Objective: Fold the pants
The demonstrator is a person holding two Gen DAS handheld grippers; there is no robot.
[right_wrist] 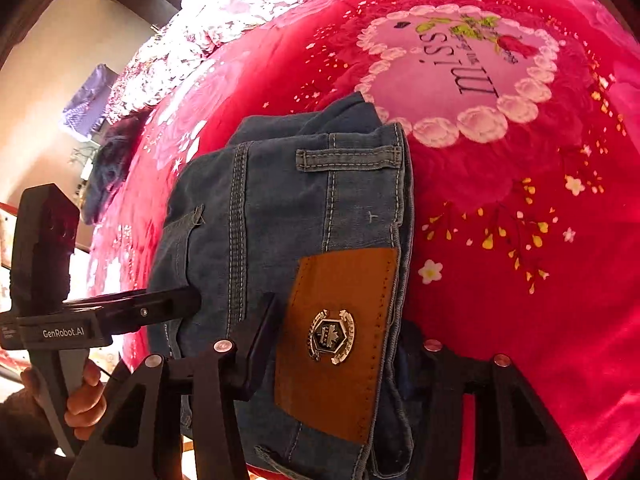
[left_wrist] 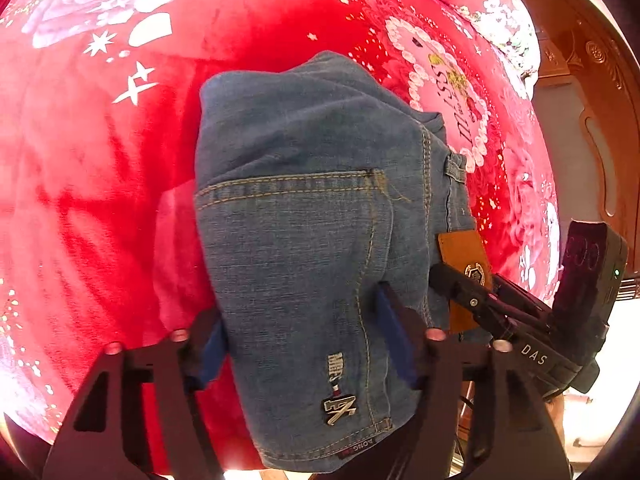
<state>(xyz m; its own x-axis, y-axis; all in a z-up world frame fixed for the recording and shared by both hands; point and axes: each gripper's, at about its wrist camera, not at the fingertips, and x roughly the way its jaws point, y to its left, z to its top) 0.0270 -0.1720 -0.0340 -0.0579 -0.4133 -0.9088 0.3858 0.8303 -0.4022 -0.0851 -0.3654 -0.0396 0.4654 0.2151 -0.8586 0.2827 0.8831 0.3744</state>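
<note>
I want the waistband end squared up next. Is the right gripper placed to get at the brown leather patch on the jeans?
Probably yes. The right gripper already straddles the jeans at the waistband, and the leather patch lies face up between its fingers with nothing covering it. The left gripper sits off to the side, clear of the patch.

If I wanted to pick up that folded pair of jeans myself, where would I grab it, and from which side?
Probably by the thick near edge of the jeans, coming in low from the bed's near side. The layers stack there, by the brown leather patch, so jaws straddling that edge catch every layer. Both the left gripper and right gripper already straddle it, one at each end.
</note>
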